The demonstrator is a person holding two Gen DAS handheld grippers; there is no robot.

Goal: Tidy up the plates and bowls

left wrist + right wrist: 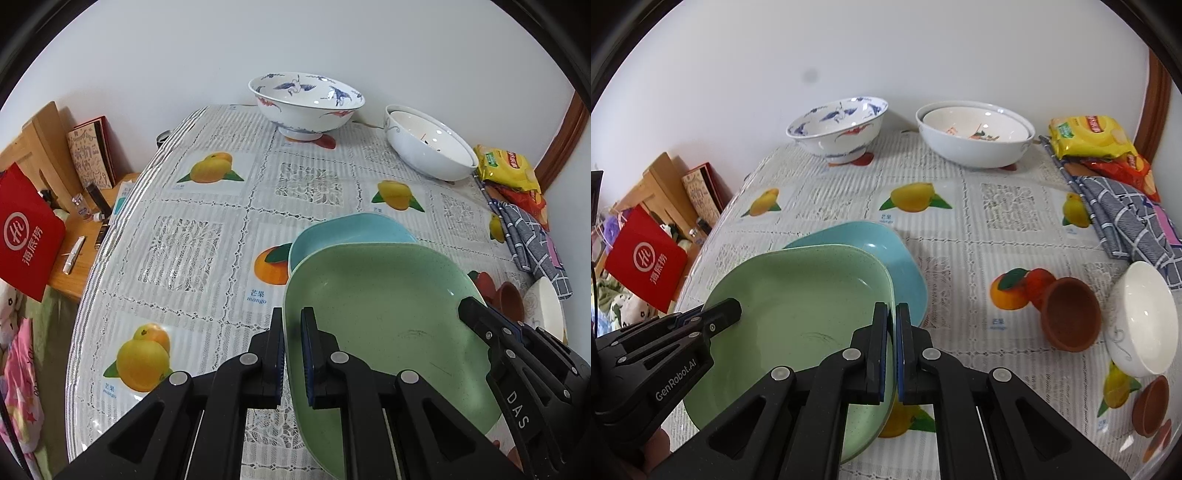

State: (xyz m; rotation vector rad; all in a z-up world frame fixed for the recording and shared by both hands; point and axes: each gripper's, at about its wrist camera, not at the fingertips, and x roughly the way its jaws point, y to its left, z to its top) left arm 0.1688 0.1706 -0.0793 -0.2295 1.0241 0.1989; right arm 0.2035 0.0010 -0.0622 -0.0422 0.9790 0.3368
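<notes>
Both the left tongs (292,354) and right tongs (891,350) clamp opposite rims of the green plate (388,332), held low in the frame over the blue plate (347,232) on the counter (207,236), with two large bowls at the top.

Both hand-held grippers (293,354) (891,350) clamped shut.

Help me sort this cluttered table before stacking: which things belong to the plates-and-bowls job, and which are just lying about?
Job: green plate held at opposite rims by left claw and right claw; blue plate; crane bowl; nested white bowls; small white bowl; brown cups.

Lying about: snack packets; checked cloth; red bag.
</notes>
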